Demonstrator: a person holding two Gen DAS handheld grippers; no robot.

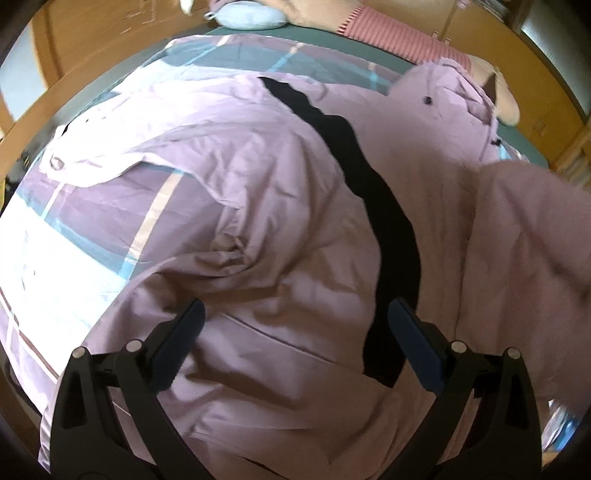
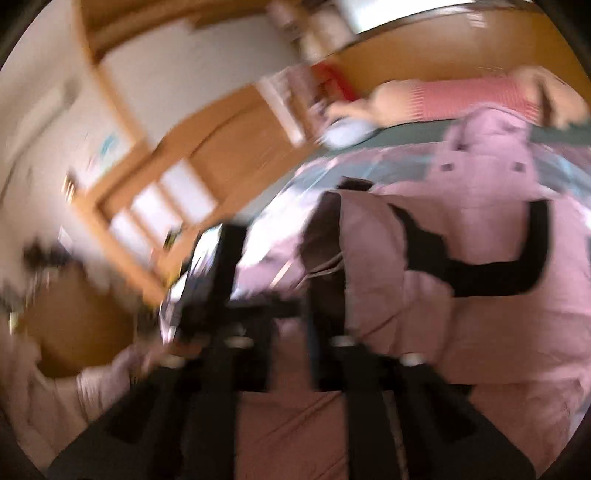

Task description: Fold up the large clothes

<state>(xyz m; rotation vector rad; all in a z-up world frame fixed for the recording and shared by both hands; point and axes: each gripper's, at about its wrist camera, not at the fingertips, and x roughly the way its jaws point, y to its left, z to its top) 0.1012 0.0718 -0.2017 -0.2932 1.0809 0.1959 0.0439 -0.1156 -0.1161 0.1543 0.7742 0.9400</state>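
while the pink coat (image 1: 280,229) with its black stripe (image 1: 373,206) lay rumpled, the left gripper (image 1: 295,332) was held spread above it; the right gripper (image 2: 280,295) was blurred, its grip untellable.

1. Plaid bedsheet (image 1: 92,218) in purple, teal and white covers the bed.
2. Light blue pillow (image 1: 247,16) up at the far edge.
3. Big plush toy in a red-striped shirt (image 1: 399,37) beside it.
4. Wooden wardrobe (image 2: 221,147) behind, pretty blurry.

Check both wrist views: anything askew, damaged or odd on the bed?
No damage or spill visible. The pink coat lies rumpled, not flat, its black band snaking crookedly. The left gripper hovers over it, jaws open. The right gripper seems shut on a bunched coat fold, but that view is motion-blurred.
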